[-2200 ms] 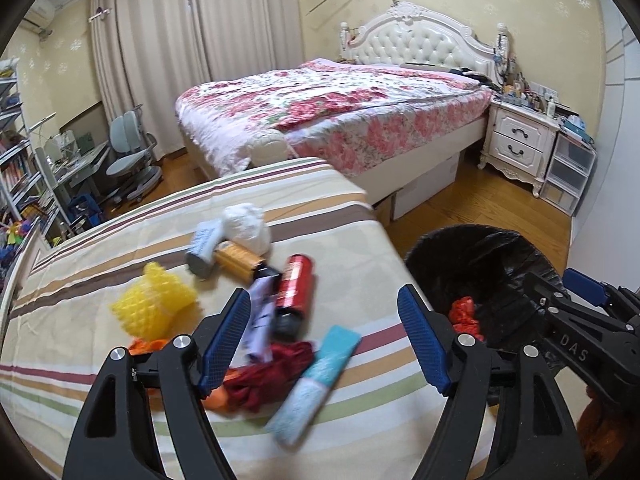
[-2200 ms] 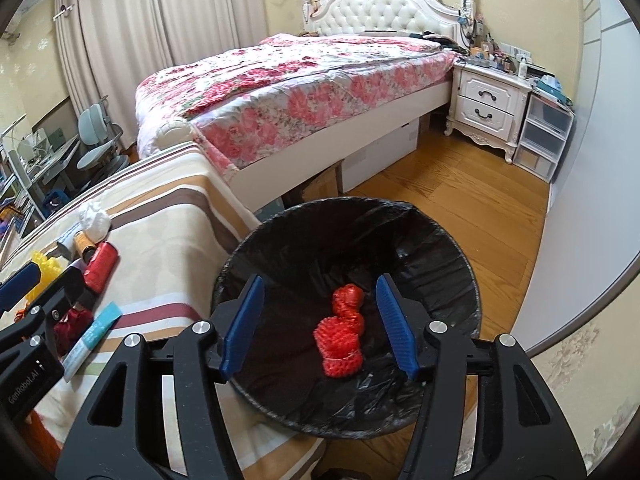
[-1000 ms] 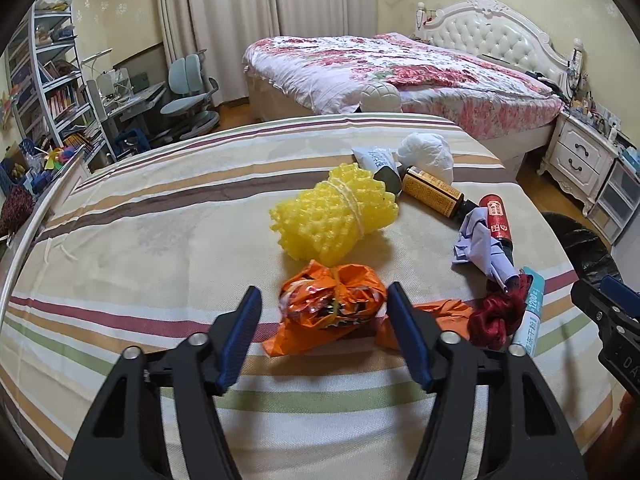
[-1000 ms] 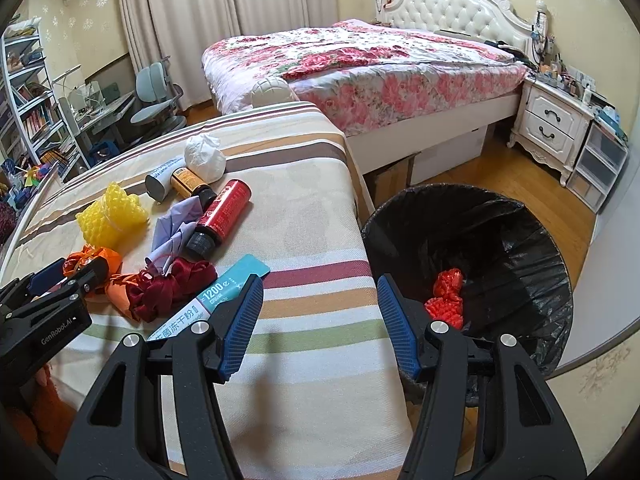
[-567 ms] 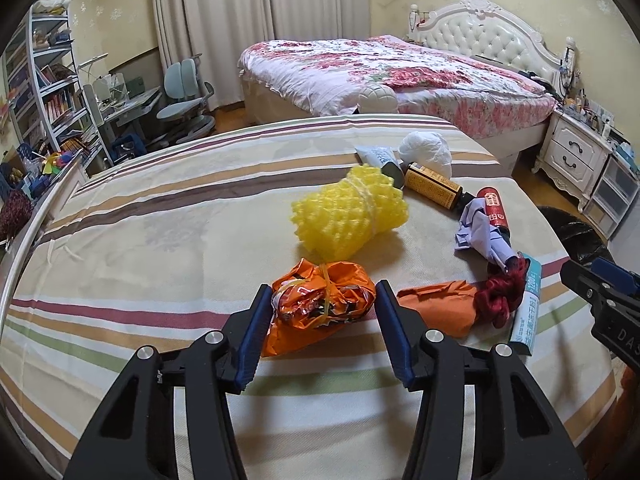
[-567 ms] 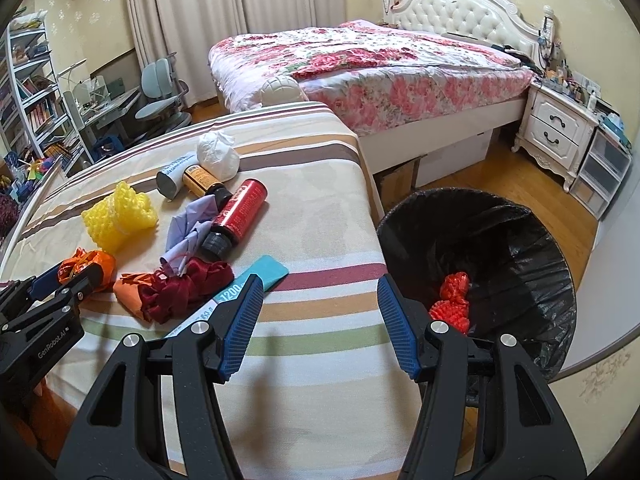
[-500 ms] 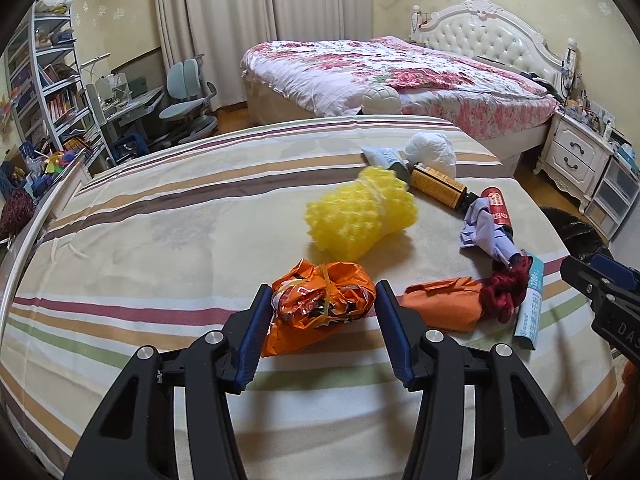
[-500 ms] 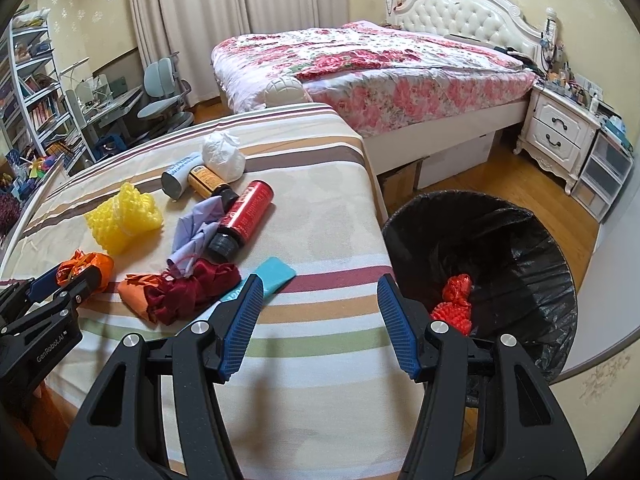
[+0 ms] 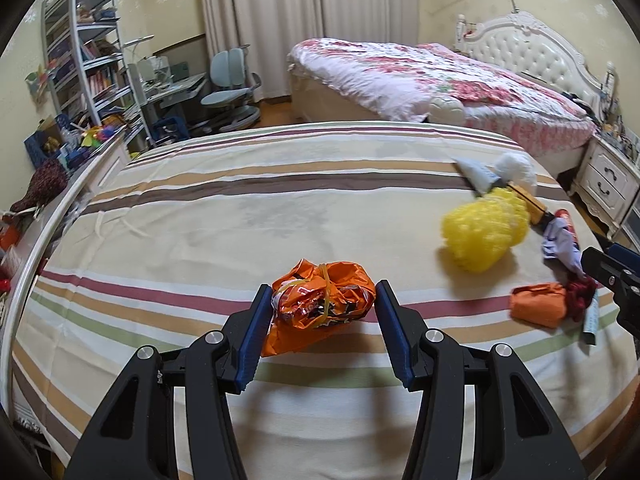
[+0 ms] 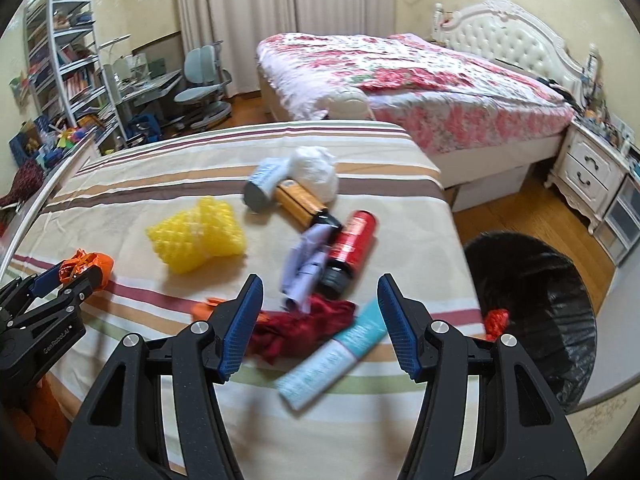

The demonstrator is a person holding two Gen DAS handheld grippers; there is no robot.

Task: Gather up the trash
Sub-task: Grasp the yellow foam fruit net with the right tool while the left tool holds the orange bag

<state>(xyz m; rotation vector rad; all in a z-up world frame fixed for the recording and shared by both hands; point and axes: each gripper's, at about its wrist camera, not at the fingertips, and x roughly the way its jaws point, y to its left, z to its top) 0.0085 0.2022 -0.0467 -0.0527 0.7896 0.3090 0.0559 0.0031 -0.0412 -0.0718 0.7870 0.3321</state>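
A crumpled orange wrapper point(image 9: 320, 304) bound with a rubber band sits between the blue pads of my left gripper point(image 9: 320, 300), which is shut on it just above the striped bedspread point(image 9: 280, 200). The right wrist view shows that left gripper point(image 10: 68, 276) at the far left with the wrapper point(image 10: 86, 264). My right gripper point(image 10: 319, 280) hangs open over a dark red cloth point(image 10: 304, 326) and a teal tube point(image 10: 336, 354), touching neither. A black-lined bin point(image 10: 560, 280) stands on the floor to the right, with red netting point(image 10: 496, 320) inside.
On the bedspread lie a yellow foam net point(image 10: 198, 234), a red can point(image 10: 352, 248), lilac paper point(image 10: 306, 264), an orange bottle point(image 10: 300, 200), a grey tube point(image 10: 262, 186), a white wad point(image 10: 314, 170) and an orange bag point(image 9: 538, 304). A floral bed point(image 10: 400, 72) stands behind.
My left jaws closed onto the orange wrapper and carried it left, away from the yellow net. My right gripper swung left from the bin to over the red cloth and tube.
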